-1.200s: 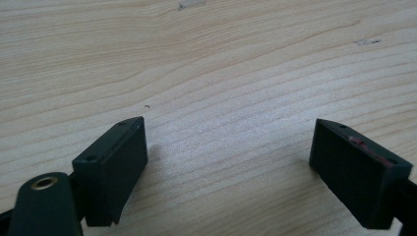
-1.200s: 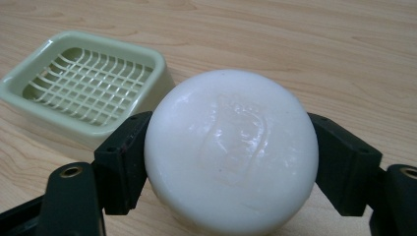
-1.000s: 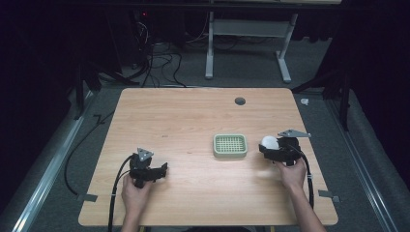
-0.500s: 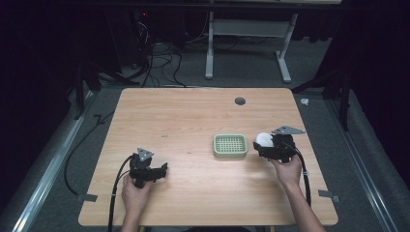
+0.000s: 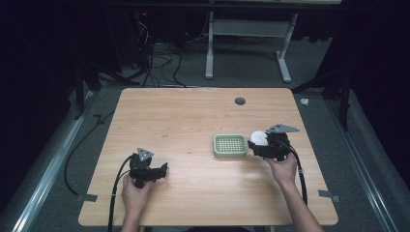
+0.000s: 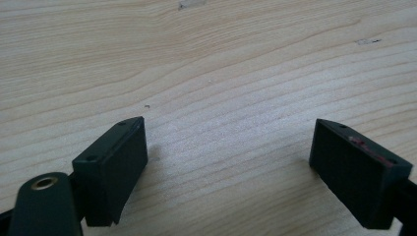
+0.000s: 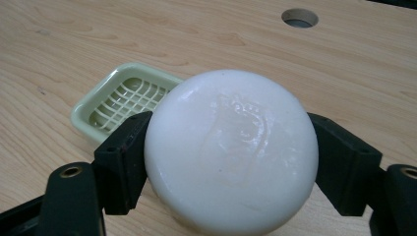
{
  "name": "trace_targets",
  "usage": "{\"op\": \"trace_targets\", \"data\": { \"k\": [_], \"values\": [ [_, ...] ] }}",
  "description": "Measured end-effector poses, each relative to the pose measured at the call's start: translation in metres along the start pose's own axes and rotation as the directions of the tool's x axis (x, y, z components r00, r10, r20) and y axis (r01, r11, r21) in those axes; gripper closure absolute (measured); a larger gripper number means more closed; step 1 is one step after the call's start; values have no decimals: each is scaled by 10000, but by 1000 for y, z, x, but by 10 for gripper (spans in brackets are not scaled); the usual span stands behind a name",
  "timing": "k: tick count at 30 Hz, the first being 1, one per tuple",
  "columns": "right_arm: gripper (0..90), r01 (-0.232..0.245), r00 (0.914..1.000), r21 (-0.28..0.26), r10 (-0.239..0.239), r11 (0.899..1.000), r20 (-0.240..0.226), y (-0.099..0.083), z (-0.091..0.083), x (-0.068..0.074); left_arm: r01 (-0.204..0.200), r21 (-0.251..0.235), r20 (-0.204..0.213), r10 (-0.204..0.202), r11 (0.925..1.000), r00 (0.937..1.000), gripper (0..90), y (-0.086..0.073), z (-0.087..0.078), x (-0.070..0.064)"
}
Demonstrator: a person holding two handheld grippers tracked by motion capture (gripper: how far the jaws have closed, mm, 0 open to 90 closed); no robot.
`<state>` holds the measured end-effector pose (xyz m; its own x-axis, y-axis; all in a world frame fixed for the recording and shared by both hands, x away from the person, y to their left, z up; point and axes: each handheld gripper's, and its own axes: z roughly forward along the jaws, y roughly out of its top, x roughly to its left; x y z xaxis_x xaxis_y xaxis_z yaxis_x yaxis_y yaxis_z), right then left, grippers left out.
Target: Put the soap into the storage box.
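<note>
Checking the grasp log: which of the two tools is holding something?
The right tool, beside the green soap dish: its jaws clamp a round white soap bar. The left tool stands open over bare table.

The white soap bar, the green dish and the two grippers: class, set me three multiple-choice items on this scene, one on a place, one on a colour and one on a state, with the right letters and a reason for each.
1. Where is the soap bar?
A. Lying in the soap dish
B. Between the jaws of the right gripper
C. Beside the left gripper

2. What colour is the slatted soap dish?
A. Pale green
B. Red
C. Black

3. How does the left gripper stand?
A. Shut on the soap bar
B. Shut on the dish
C. Open, with nothing between its jaws

Answers:
1 B: the right gripper view shows both black jaws pressed against the bar's sides, with the right gripper just right of the dish.
2 A: the dish is pale green in the high view and the right gripper view.
3 C: the left gripper view shows its jaws wide apart over bare table.
</note>
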<state>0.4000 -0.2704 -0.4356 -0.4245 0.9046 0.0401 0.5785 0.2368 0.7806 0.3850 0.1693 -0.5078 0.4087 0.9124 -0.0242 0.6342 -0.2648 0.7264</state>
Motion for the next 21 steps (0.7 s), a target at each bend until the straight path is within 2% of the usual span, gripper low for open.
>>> {"op": "trace_targets", "data": {
  "k": [10,21],
  "values": [
    [251,148,9992,-77,-150,9999,-359,8,4,8,5,-5,-5,-5,10000,10000,150,0,0,0],
    [251,362,9978,-120,-368,9993,-550,14,10,18,1,-1,0,-1,10000,10000,150,0,0,0]
  ]
}}
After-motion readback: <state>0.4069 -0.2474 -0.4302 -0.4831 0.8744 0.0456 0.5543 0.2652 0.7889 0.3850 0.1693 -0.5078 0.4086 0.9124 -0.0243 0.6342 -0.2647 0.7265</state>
